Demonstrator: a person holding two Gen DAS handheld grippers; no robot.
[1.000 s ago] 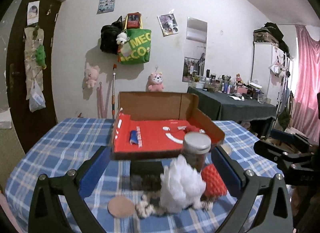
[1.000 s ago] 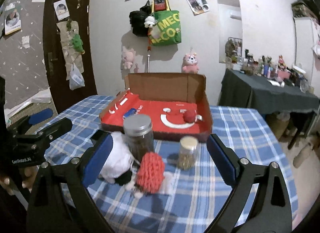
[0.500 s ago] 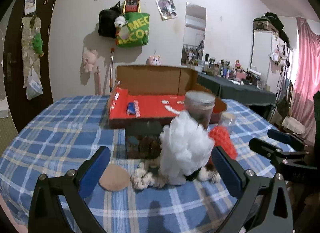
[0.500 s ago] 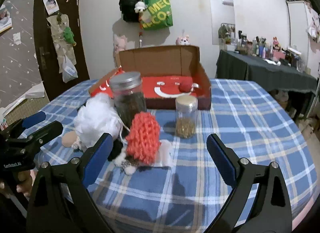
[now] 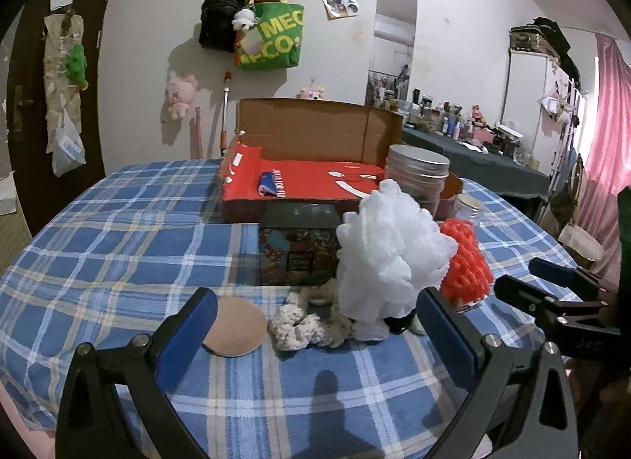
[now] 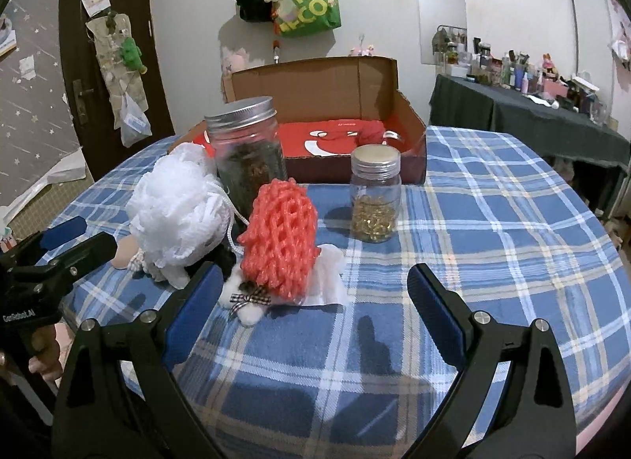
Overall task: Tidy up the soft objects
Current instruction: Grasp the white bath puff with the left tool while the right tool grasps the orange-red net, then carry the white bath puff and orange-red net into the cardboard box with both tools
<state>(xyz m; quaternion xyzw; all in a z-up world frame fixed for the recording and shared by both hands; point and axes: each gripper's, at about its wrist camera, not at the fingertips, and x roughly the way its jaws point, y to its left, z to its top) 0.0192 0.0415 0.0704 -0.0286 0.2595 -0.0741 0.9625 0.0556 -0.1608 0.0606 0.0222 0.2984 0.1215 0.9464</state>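
Two glass jars with metal screw lids stand on the blue plaid desk point(image 6: 493, 198): the tall glass jar with a silver lid point(image 6: 246, 151) holds dark, brownish contents, and the small glass jar with a dull gold lid point(image 6: 374, 198) is about half full of golden beads or pins. Behind them sits an open brown cardboard box with a red printed lining point(image 5: 315, 159); inside lie a small blue item point(image 5: 266, 184) and a red soft lump point(image 6: 370, 135), too small to identify. White lettering runs across the lining, only partly readable. In front of the box stands a dark patterned tin box point(image 5: 299, 250); its label is too blurred to read. On the wall hangs a green tote bag point(image 5: 272, 38) with yellow letters "MEC" and "ECO".

The soft things cluster on the desk before the tall jar: a white mesh bath puff point(image 5: 388, 250), a red-orange foam net sleeve point(image 6: 282, 238) just beside it, a cream knitted scrunchie point(image 5: 294, 325), a round tan powder puff point(image 5: 234, 326), and a white fluffy piece with a checked bow point(image 6: 248, 301).

The left gripper point(image 5: 315, 328) has its blue-padded fingers spread wide, empty, with the scrunchie and bath puff between them. The right gripper point(image 6: 311, 301) is also spread wide, holding nothing, its left finger near the bow piece.
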